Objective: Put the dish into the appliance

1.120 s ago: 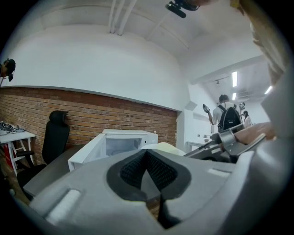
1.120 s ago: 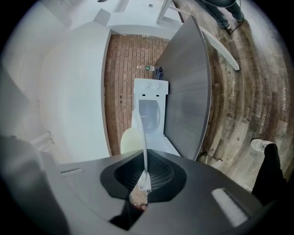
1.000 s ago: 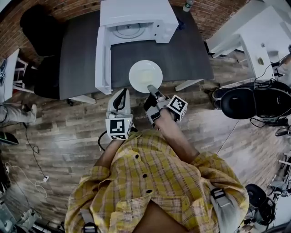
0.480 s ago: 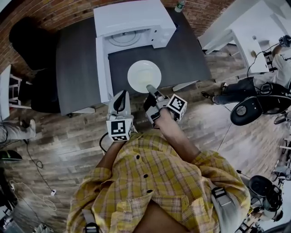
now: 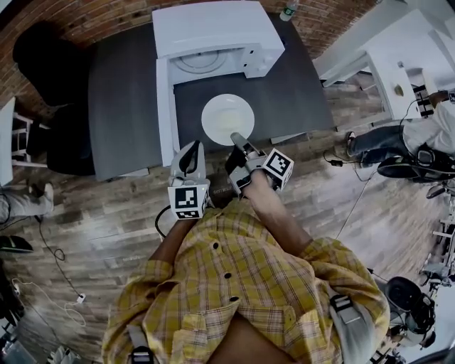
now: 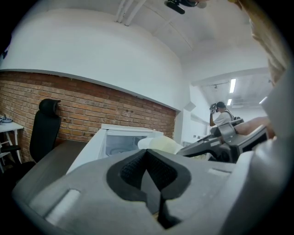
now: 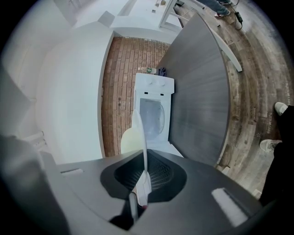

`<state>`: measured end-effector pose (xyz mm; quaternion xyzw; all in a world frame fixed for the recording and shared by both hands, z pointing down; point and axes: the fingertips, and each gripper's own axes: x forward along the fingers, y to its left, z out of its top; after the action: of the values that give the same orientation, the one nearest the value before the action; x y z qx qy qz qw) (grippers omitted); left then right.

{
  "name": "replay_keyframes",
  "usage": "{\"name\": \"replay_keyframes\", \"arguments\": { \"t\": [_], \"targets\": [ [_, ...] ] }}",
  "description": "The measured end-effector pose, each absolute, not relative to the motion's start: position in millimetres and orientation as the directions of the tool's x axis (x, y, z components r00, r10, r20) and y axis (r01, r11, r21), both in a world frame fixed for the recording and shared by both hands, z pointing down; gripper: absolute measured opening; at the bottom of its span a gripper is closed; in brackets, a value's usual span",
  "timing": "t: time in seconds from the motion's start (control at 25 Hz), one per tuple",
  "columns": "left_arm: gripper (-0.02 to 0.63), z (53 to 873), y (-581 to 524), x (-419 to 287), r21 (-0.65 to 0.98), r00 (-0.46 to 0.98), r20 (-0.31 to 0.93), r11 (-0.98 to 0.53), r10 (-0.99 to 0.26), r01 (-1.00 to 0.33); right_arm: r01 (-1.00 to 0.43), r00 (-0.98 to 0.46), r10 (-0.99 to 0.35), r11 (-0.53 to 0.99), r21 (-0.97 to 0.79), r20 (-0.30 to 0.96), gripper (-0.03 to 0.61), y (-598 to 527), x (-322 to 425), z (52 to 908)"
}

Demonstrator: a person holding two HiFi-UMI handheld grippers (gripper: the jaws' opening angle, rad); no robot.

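A white plate (image 5: 227, 117) hangs level over the dark grey table (image 5: 121, 99), in front of the white microwave (image 5: 213, 28). Its door (image 5: 164, 106) stands swung out to the left and the glass turntable (image 5: 199, 62) shows inside. My right gripper (image 5: 238, 139) is shut on the plate's near rim; in the right gripper view the plate (image 7: 141, 137) runs edge-on out of the right gripper (image 7: 141, 186) toward the microwave (image 7: 154, 110). My left gripper (image 5: 189, 158) is shut and empty, left of the plate and off the table's front edge. In the left gripper view the left gripper (image 6: 154, 181) points at the plate (image 6: 158, 144).
A black chair (image 5: 50, 50) stands at the table's far left. A bottle (image 5: 291, 8) sits behind the microwave. A white desk (image 5: 394, 60) is at the right, with a seated person (image 5: 416, 138) near it. Cables (image 5: 53, 242) lie on the wooden floor.
Both grippers and the plate stay at almost the same spot in front of the microwave. The view has shifted slightly, and the person and chair at the right have moved.
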<state>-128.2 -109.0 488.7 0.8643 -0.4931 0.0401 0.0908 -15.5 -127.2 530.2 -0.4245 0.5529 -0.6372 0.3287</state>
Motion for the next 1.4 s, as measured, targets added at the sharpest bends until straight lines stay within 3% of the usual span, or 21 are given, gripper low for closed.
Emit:
{"name": "replay_keyframes", "arguments": {
  "t": [0.52, 1.4],
  "targets": [
    [-0.002, 484, -131, -105, 0.09, 0.5, 0.16, -0.492, -0.851, -0.866, -0.04, -0.452, -0.871, -0.196, -0.98, 0.192, 0.017, -160, -1, 542],
    [-0.003, 485, -198, -94, 0.053, 0.36, 0.162, -0.356, -0.919, -0.933, -0.092, -0.535, -0.818, -0.191, -0.977, 0.21, 0.017, -271, 22, 582]
  ]
}}
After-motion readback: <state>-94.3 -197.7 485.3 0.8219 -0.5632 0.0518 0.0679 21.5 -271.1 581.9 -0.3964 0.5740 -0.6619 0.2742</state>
